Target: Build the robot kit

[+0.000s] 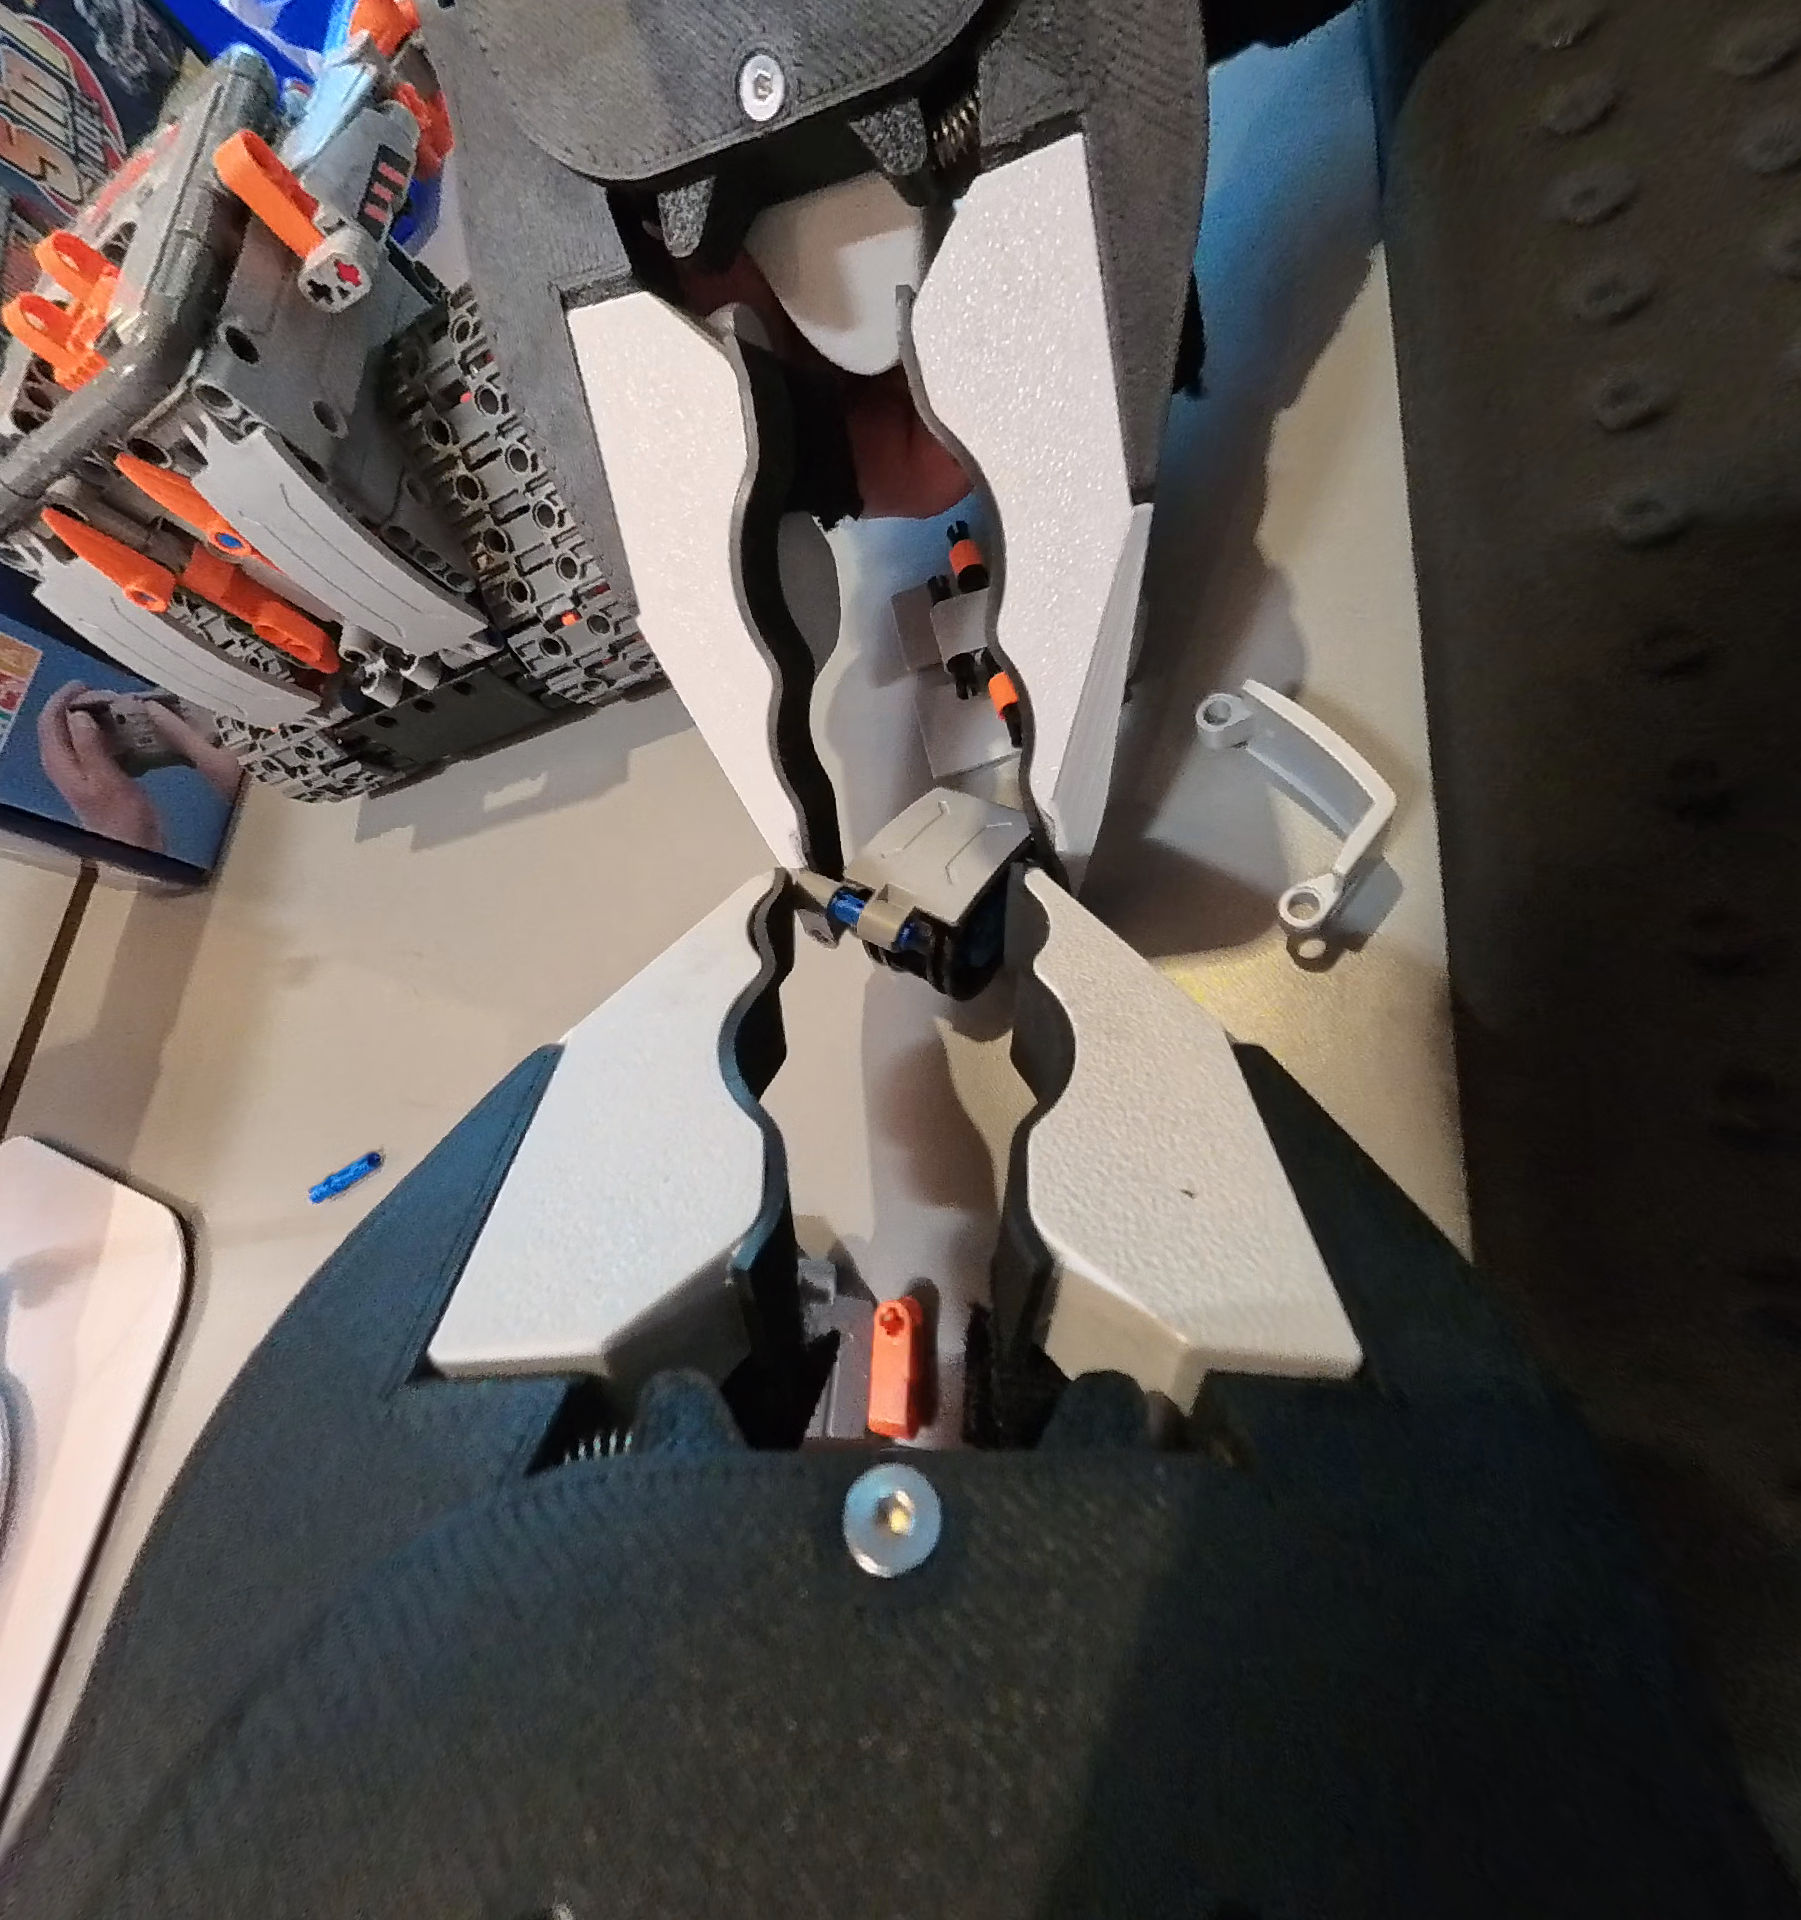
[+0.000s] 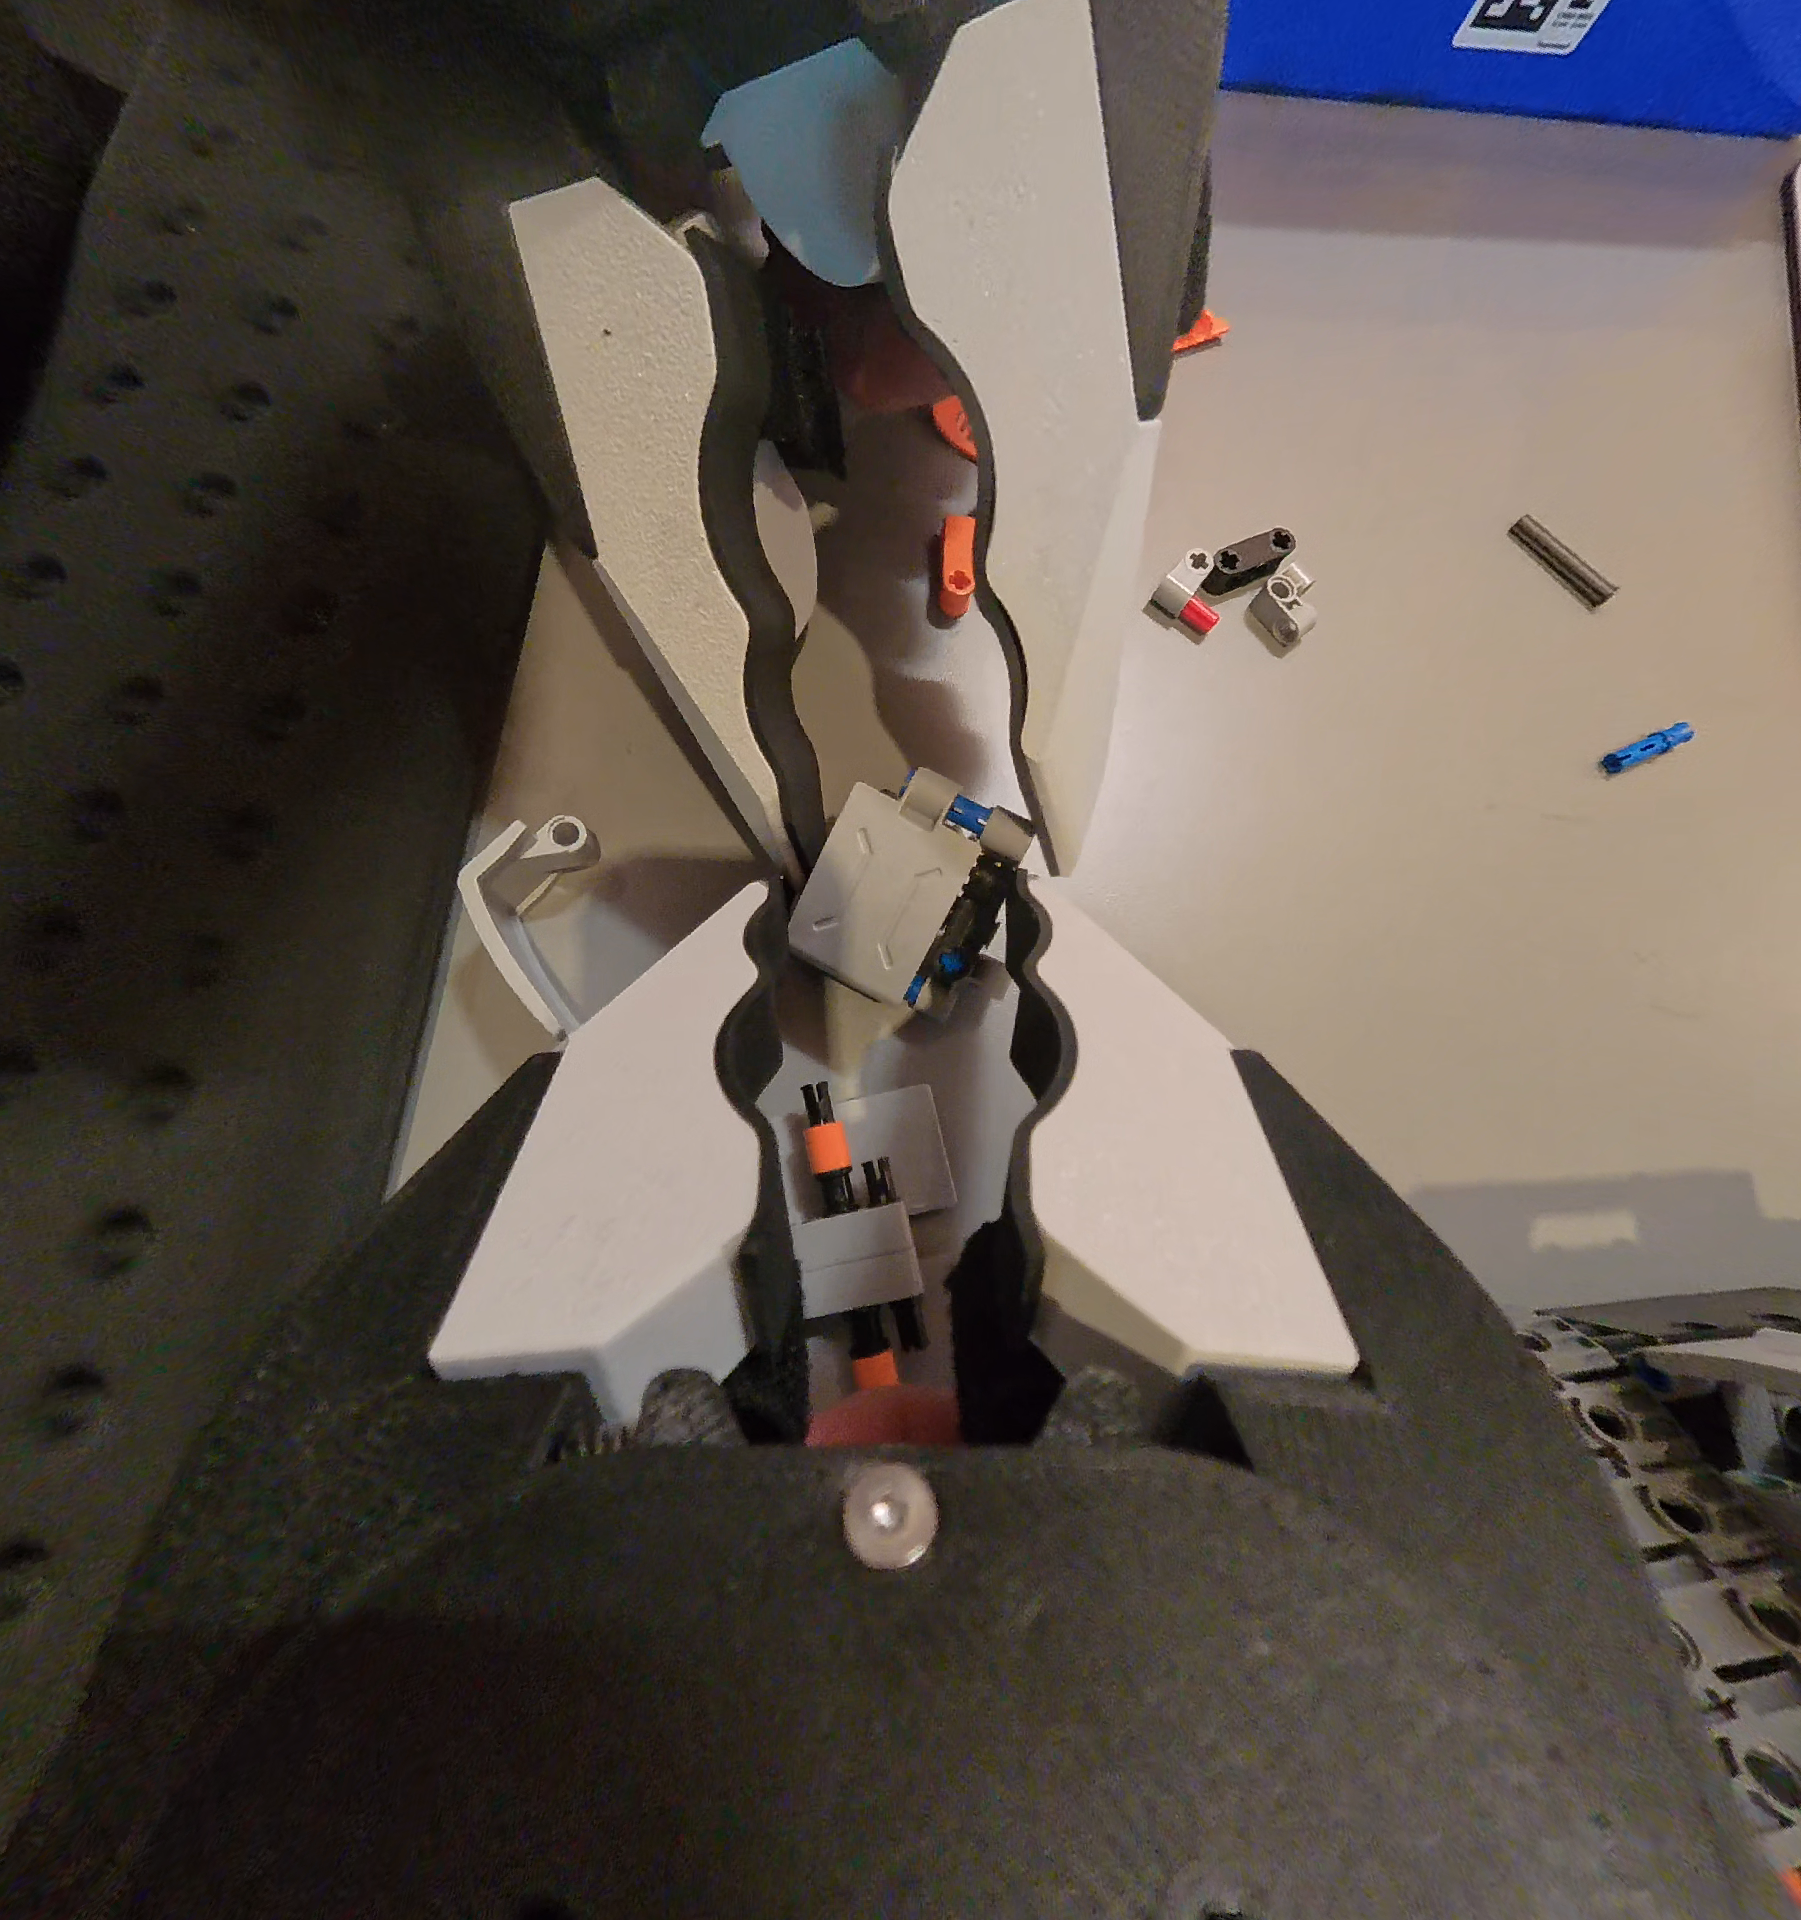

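My left gripper (image 1: 901, 896) and right gripper (image 2: 896, 896) face each other tip to tip above a beige table (image 1: 460, 987). Both are closed on one small grey brick assembly (image 1: 937, 862) with blue pins and a black side, which also shows in the right wrist view (image 2: 875, 904). It hangs tilted between the two pairs of fingertips. The right gripper (image 1: 927, 844) comes in from the top of the left wrist view. The left gripper (image 2: 927, 857) comes in from the top of the right wrist view.
On the table lie a grey block with black and orange pins (image 2: 865, 1216), an orange connector (image 1: 901, 1361), a curved grey panel (image 1: 1301, 790), a blue pin (image 2: 1644, 748), a black axle (image 2: 1561, 561) and small connectors (image 2: 1239, 587). A tracked grey and orange model (image 1: 252, 468) stands nearby. A dark dimpled mat (image 2: 200, 727) borders the table. My left and right fingertips are right by each other. The orange connector (image 1: 901, 1361) sits 8 cm or so from the ends of my right fingers. My right wrist view (image 2: 956, 561) looks at it from another angle.
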Demonstrator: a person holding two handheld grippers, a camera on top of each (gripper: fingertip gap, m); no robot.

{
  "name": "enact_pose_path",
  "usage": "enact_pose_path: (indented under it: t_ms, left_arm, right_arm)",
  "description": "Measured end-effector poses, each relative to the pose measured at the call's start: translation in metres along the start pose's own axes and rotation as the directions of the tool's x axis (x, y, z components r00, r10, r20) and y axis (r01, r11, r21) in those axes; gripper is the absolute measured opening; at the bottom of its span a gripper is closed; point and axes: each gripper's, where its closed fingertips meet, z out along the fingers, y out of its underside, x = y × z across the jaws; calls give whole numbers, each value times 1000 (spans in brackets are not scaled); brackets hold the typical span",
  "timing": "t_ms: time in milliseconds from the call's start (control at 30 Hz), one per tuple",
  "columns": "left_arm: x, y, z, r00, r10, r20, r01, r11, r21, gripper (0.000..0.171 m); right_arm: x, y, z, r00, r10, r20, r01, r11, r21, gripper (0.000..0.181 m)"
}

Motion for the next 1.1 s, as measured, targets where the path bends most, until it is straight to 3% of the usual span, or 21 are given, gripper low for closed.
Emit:
enact_pose_path:
  t_ms: [667,1100]
  left_arm:
    - [2,-1,-3,1000,-4,1,4,1000,17,33]
    - [-6,2,-5,998,-15,59,15,1000,-6,32]
  right_arm:
    - [-2,-3,1,998,37,59,-40,998,39,36]
    - [4,-1,-4,994,-91,-57,90,996,-28,24]
